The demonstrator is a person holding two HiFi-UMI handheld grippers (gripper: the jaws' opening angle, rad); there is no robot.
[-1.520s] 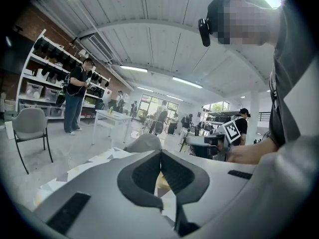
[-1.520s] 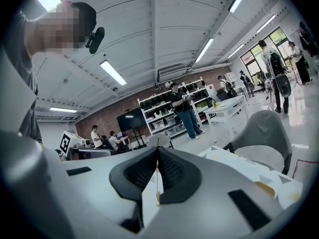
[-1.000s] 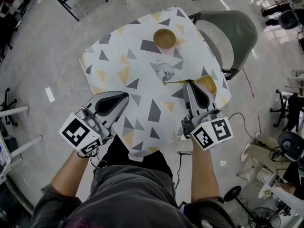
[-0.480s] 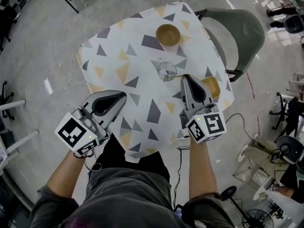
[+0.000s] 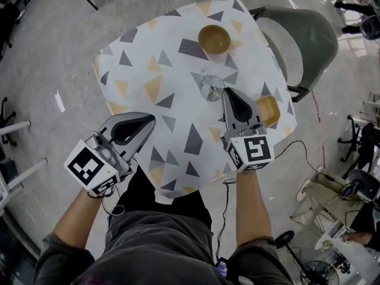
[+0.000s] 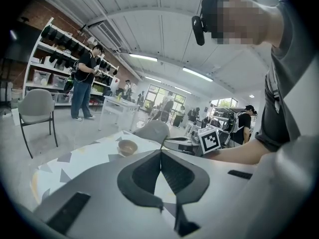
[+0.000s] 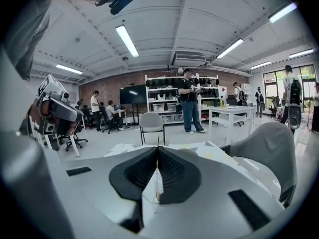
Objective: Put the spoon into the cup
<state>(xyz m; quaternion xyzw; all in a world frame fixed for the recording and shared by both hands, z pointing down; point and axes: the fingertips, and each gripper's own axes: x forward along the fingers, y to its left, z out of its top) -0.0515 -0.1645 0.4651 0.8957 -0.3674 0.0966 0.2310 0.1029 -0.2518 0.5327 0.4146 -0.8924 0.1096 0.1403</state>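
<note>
Head view showed the left gripper [image 5: 148, 120] nearest the person, well to the left of the cup [image 5: 212, 88] and over the near left part of the patterned tabletop [image 5: 148, 58]. In the left gripper view its jaws were pressed together with nothing between them [image 6: 161, 154]. The right gripper [image 5: 226, 94] had its tip at the cup's right rim. In the right gripper view its jaws [image 7: 158, 151] were clamped on the thin spoon [image 7: 157, 193], which stood upright between the pads with its handle poking above them. Its lower end showed against clear glass, though whether it was inside the cup could not be told. A yellow bowl [image 5: 270, 110] lay just right of that gripper. Beyond the cup sat a brown bowl [image 5: 214, 38], and a grey chair [image 5: 309, 40] stood to the cup's right.
</note>
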